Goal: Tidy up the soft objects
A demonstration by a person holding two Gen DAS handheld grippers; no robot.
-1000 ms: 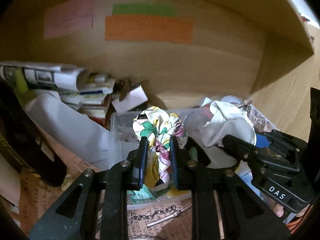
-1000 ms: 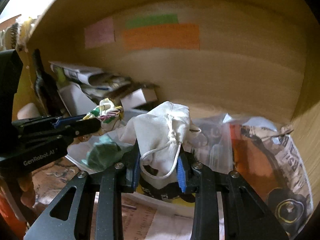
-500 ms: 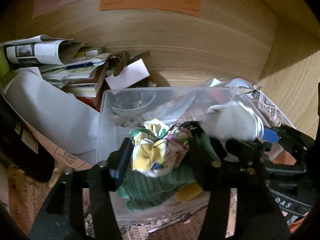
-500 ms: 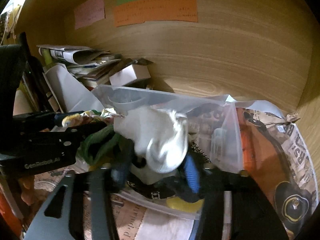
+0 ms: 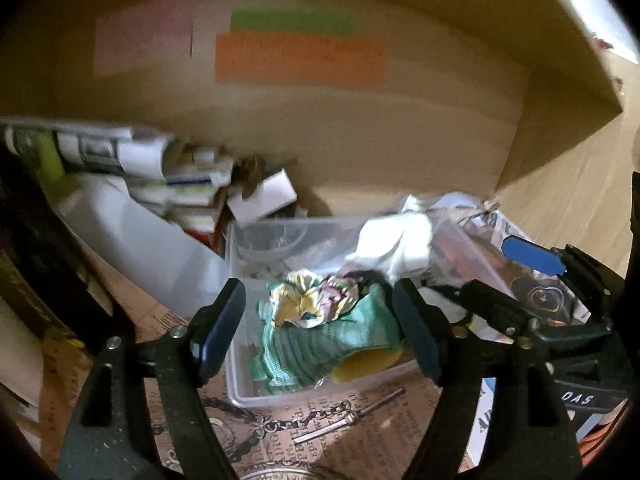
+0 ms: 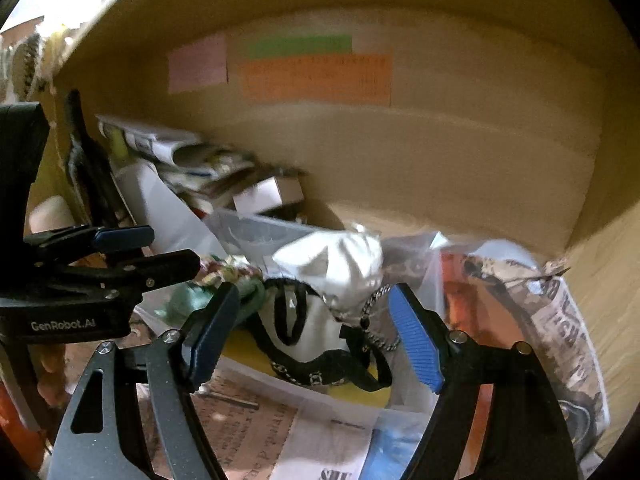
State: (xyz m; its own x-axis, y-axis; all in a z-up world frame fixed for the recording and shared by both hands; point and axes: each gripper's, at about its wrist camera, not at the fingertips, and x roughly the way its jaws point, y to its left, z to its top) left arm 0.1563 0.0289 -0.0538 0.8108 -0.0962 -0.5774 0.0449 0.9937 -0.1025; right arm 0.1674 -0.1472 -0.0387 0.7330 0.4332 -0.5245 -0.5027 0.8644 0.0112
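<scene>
Hovering with jaws spread wide, the left gripper (image 5: pixel 320 320) is framing the floral cloth (image 5: pixel 312 300) in the clear bin (image 5: pixel 240 384), while the right gripper (image 6: pixel 312 332), likewise apart, is straddling the white pouch (image 6: pixel 340 260).

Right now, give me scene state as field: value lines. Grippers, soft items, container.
left gripper: open, holding nothing
right gripper: open, holding nothing
container: clear plastic bin on newspaper-covered surface
floral cloth: in bin, lying on green knit cloth
white drawstring pouch: in bin, right of floral cloth
black strap: in bin under pouch
outside bin: metal chain in front
backdrop: wooden panel with colored notes
</scene>
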